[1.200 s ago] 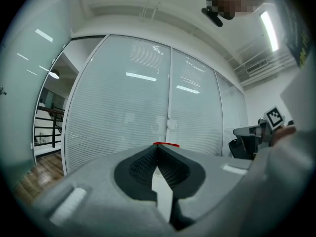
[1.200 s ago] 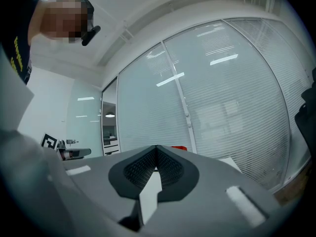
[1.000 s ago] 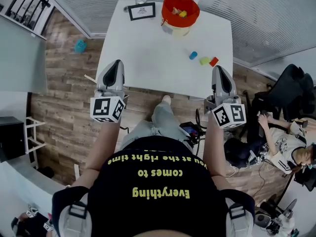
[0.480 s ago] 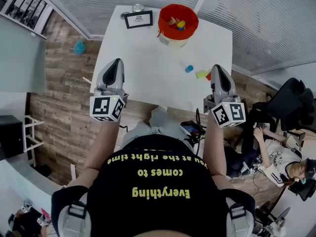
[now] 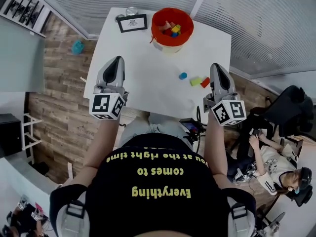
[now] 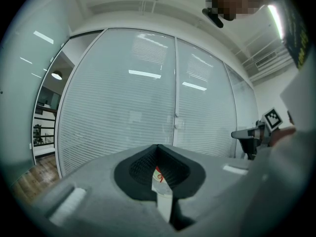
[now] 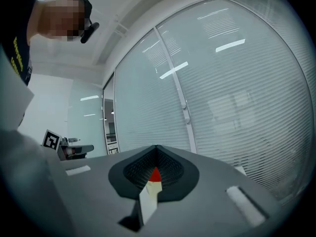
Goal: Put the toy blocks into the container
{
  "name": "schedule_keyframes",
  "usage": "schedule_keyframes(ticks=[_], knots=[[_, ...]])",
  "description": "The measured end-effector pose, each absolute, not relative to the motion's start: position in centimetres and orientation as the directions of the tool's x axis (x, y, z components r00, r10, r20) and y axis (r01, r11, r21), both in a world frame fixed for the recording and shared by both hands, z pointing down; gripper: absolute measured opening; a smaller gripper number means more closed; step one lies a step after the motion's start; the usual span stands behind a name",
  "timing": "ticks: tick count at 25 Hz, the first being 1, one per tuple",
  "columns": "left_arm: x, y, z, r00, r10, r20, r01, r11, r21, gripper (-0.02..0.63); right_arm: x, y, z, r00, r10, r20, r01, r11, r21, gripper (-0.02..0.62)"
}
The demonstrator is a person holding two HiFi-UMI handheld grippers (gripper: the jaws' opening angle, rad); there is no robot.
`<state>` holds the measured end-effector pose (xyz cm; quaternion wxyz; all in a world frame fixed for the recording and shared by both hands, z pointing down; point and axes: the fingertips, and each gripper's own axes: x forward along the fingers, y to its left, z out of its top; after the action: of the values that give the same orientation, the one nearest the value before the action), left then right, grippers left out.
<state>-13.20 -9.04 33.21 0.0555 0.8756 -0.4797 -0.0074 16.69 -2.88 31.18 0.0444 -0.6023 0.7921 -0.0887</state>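
A red container [image 5: 172, 26] stands at the far side of the white table [image 5: 143, 83], with several coloured blocks inside it. A blue block [image 5: 183, 75], a green block [image 5: 195, 81] and a red block [image 5: 205, 82] lie loose on the table's right part. My right gripper [image 5: 217, 66] is shut and empty, just right of the red block, over the table's near edge. My left gripper [image 5: 117, 59] is over the table's left near part, shut with nothing in it. In both gripper views the jaws [image 6: 157, 148] [image 7: 156, 149] meet in front of the blinds.
A framed picture [image 5: 132, 22] and a small can [image 5: 131, 11] stand at the table's far left. A teal object [image 5: 77, 47] lies on the wooden floor to the left. A seated person [image 5: 276, 164] and a black chair [image 5: 291, 107] are at the right.
The table and its blocks have come nearer in the head view. Both grippers, which were short of the table's near edge, now reach over it. Both stay shut.
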Motion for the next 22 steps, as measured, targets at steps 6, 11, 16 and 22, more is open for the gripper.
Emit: schedule_keyframes(ticks=[6,11,16,22], knots=[[-12.0,-10.5,33.3,0.526,-0.85,0.041,-0.848,-0.52,0.102,-0.002,17.4,-4.5,32.1,-0.309,-0.949,0.069,-0.939,0.293,-0.181,0.005],[-11.4,-10.5,33.5,0.523,-0.851,0.048,-0.85,-0.516,0.103,-0.002,17.9,-5.2,32.5,-0.319,-0.944,0.079,-0.934,0.3,-0.192,0.005],[-11.3,-10.9,33.8,0.517,-0.854,0.053,-0.853,-0.509,0.111,-0.002,17.8,-5.2,33.3,-0.331,-0.938,0.107,-0.932,0.307,-0.193,0.005],[-10.9,-11.5,34.1,0.536,-0.842,0.052,-0.841,-0.528,0.121,-0.002,17.4,-5.1,34.1,-0.328,-0.936,0.125,-0.933,0.299,-0.201,0.005]])
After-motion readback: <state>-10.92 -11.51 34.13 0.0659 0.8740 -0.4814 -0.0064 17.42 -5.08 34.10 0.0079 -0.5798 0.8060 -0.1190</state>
